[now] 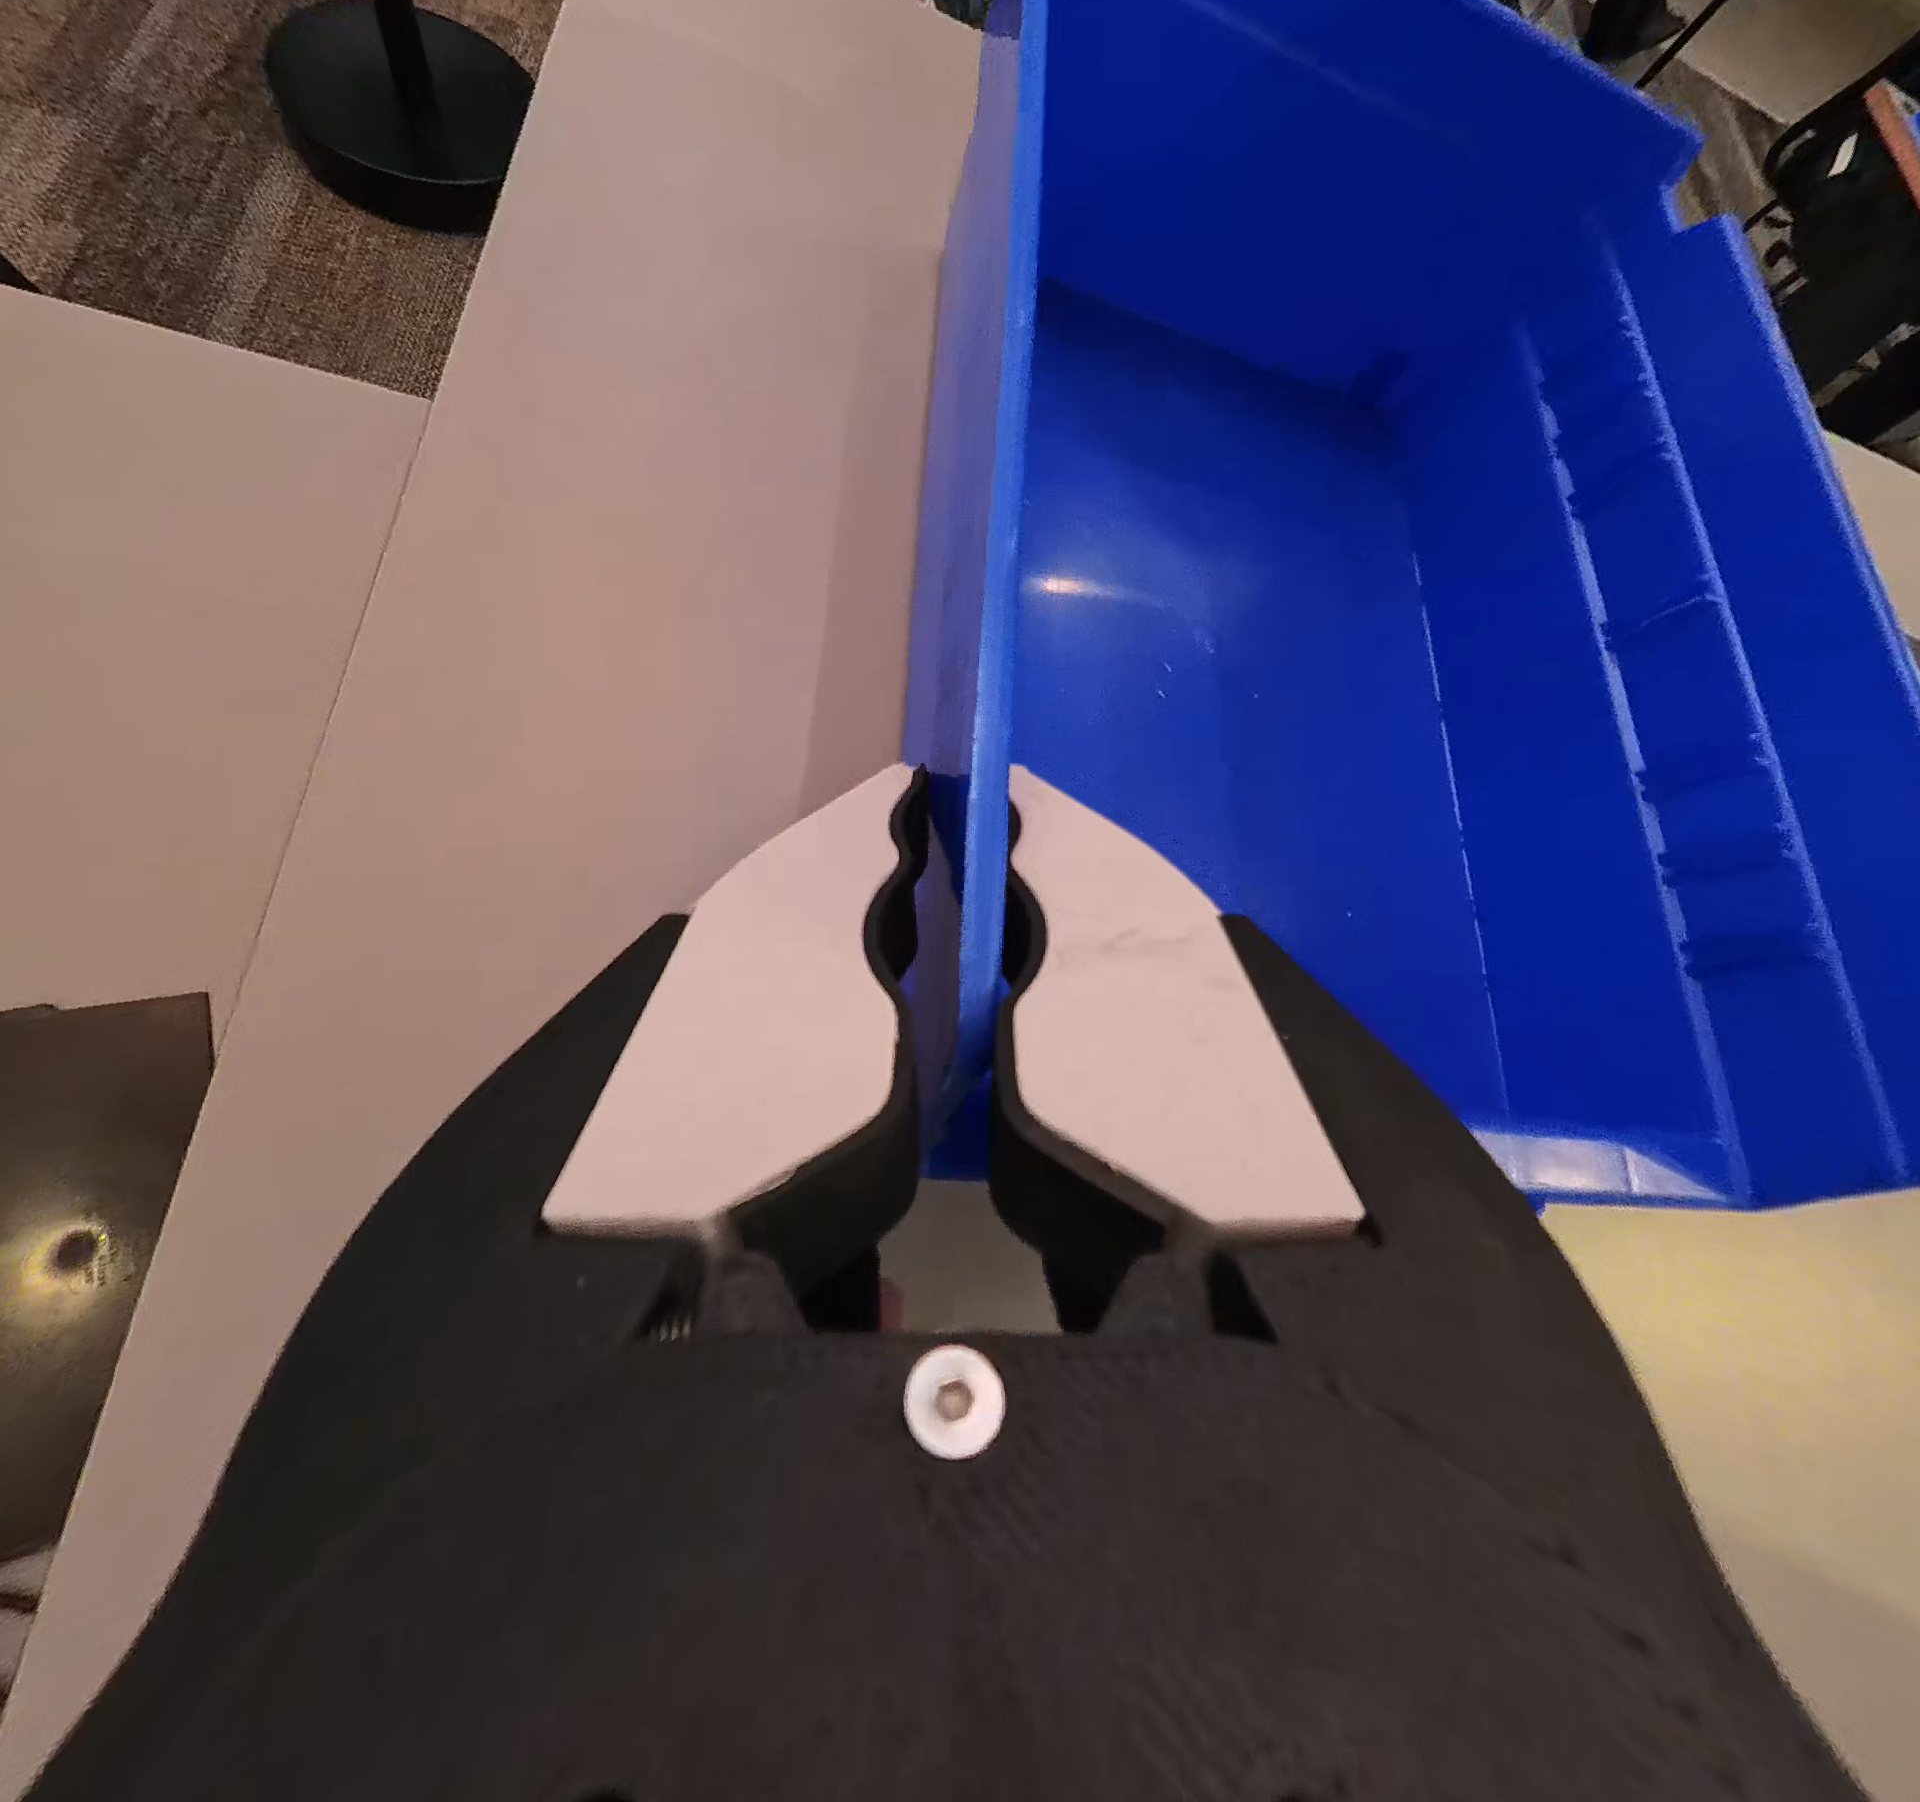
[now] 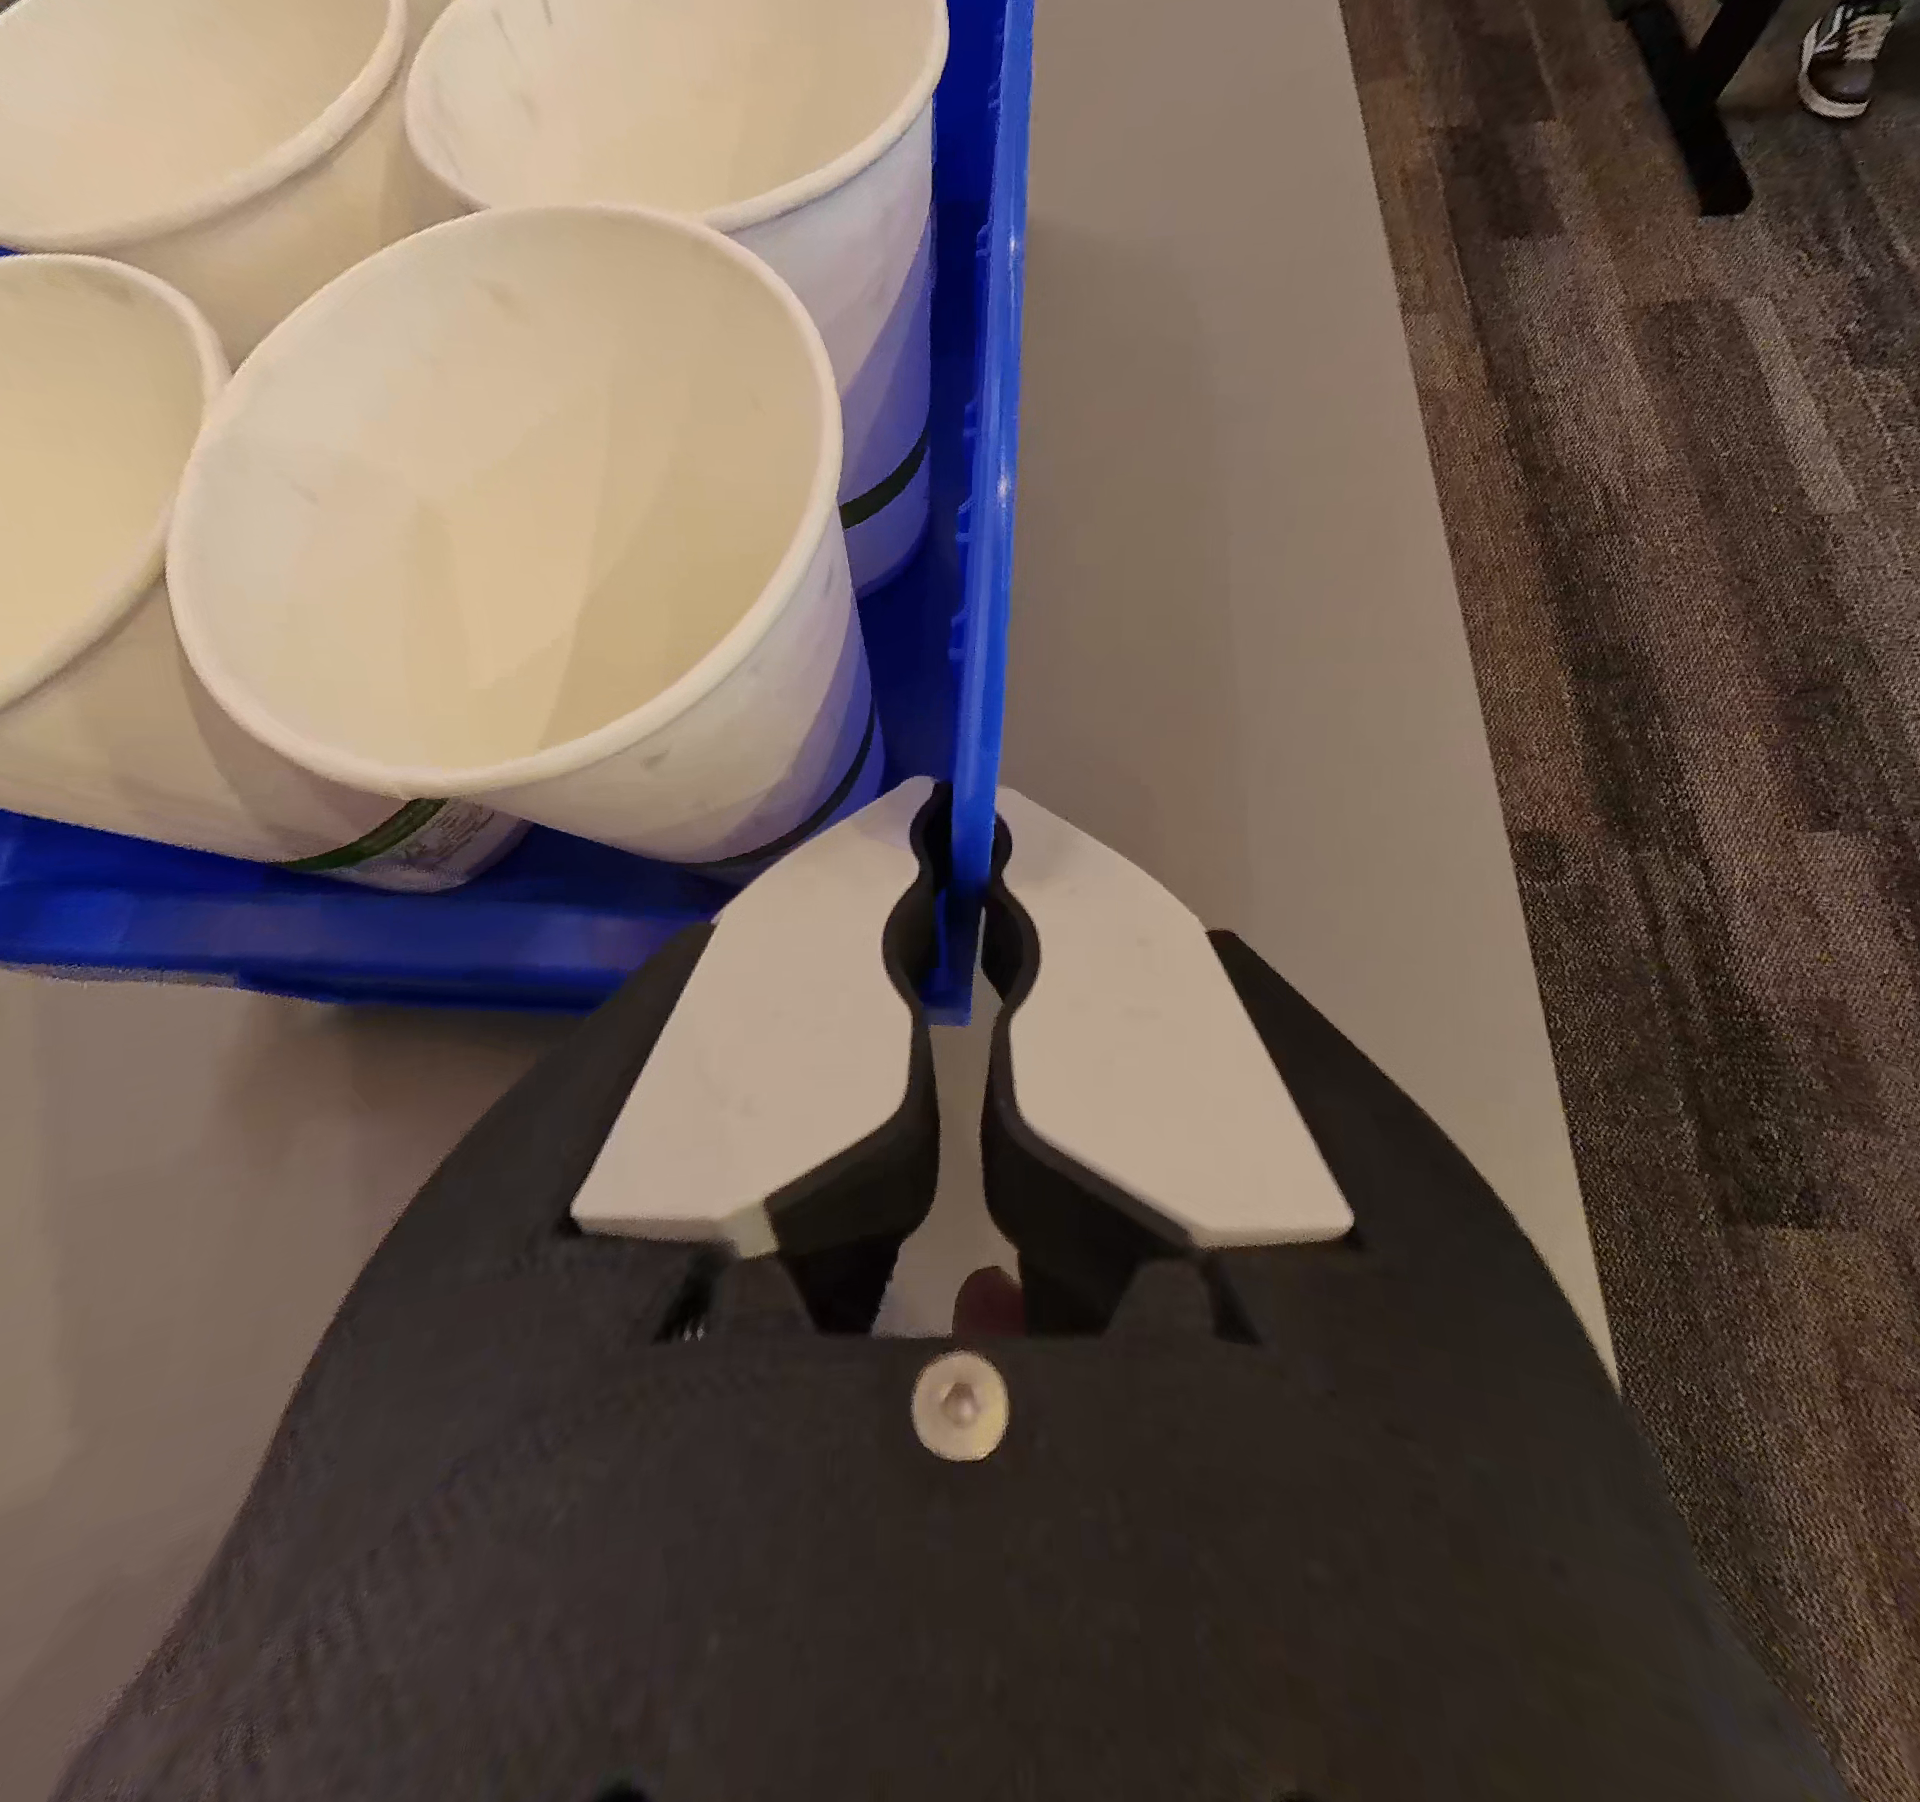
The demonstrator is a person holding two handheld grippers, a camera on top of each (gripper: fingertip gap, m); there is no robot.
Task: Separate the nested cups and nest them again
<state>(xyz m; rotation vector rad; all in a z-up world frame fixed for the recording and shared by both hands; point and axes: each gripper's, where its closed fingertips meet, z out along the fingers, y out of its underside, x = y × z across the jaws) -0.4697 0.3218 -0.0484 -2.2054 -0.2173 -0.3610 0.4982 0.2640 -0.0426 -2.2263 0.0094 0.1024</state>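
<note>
In the right wrist view, several white paper cups stand tilted and open-mouthed in a blue bin (image 2: 312, 921). The nearest cup (image 2: 520, 526) is just left of my fingers, and another cup (image 2: 675, 59) stands behind it. My right gripper (image 2: 966, 802) is shut on this bin's right wall (image 2: 997, 402), one pad on each side near the front corner. In the left wrist view, my left gripper (image 1: 966, 786) is shut on the left wall (image 1: 1003, 505) of a blue bin whose visible inside (image 1: 1247, 713) holds no cups. I cannot tell whether both views show the same bin.
The bins stand on a pale table (image 1: 675, 402) (image 2: 1195, 505). A second table top (image 1: 156, 557) lies to the left across a gap. A black stand base (image 1: 395, 111) is on the carpet beyond. Carpet floor (image 2: 1662, 609) and a person's shoe (image 2: 1844, 59) are at the right. The gap from one gripper's tips to the other's is roughly 95 cm.
</note>
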